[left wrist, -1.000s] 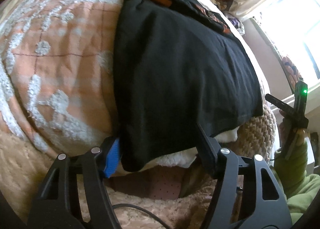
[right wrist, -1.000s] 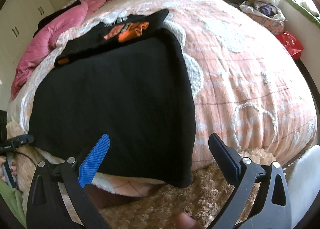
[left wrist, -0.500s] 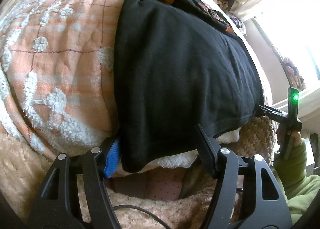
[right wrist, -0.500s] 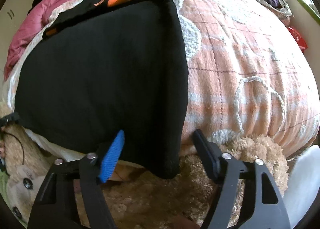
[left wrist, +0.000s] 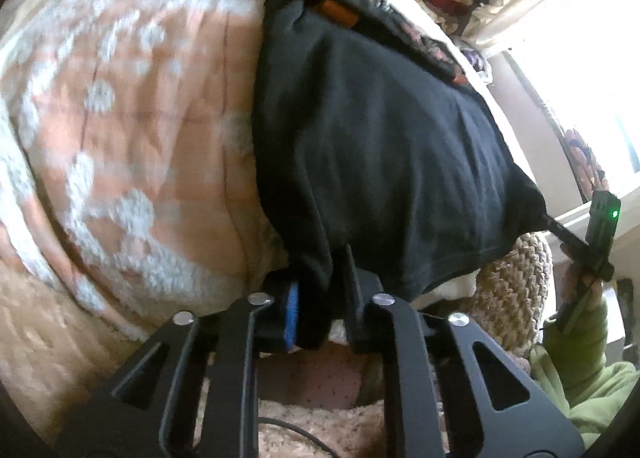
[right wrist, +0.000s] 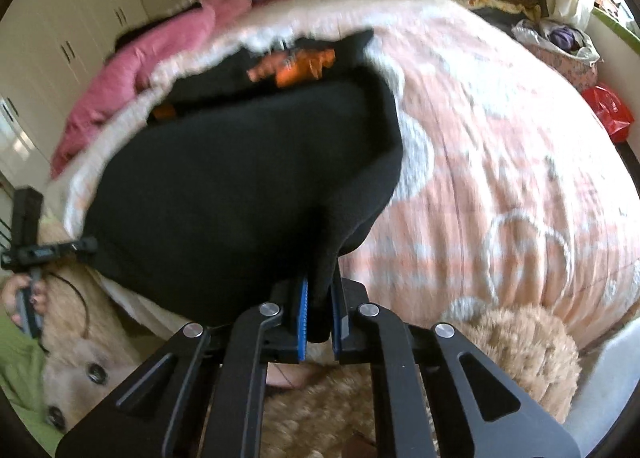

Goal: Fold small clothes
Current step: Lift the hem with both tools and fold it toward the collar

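pinching the near hem of the black garment (left wrist: 380,162) on the peach bedspread (left wrist: 132,130) – left gripper (left wrist: 320,294) and right gripper (right wrist: 318,306) had both just closed on its two corners

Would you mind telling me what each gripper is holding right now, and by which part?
Both hold the black garment: the left gripper is shut on its near left corner, the right gripper on its near right corner, along the edge at the bed's near side.
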Action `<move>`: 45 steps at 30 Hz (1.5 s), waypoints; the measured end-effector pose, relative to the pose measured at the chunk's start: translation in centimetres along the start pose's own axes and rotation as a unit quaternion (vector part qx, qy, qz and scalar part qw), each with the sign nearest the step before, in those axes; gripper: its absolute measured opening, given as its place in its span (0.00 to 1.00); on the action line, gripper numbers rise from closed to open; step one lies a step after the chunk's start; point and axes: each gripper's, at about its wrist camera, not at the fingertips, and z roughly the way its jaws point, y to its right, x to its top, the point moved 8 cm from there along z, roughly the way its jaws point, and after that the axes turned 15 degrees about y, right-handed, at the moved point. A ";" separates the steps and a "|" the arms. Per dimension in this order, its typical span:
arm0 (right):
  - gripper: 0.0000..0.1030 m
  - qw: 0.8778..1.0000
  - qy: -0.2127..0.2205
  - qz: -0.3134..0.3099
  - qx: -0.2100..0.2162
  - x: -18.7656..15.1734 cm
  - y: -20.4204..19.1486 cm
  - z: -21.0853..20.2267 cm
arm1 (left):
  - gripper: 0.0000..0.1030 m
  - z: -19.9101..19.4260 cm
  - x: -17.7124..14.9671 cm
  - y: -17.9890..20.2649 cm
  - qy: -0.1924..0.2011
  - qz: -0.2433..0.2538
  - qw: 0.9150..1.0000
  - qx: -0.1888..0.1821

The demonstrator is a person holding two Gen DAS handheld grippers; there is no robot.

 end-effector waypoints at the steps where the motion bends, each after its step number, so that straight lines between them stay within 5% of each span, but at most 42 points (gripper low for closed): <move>1: 0.08 1.000 0.011 0.001 -0.001 0.7 0.0 -0.4 | 0.05 -0.4 0.5 0.3 0.011 0.004 1.000 -0.006; 14: 0.08 0.992 0.126 0.026 -0.016 9.2 0.6 -2.6 | 0.03 -5.8 10.1 2.5 0.150 0.065 0.987 -0.006; 28: 0.08 0.982 0.185 0.023 -0.038 15.8 0.6 -2.1 | 0.03 -6.0 17.0 3.9 0.198 0.085 0.977 0.002; 45: 0.08 0.981 0.183 0.033 -0.064 19.7 1.7 1.5 | 0.03 -2.2 23.2 5.1 0.213 0.122 0.969 0.036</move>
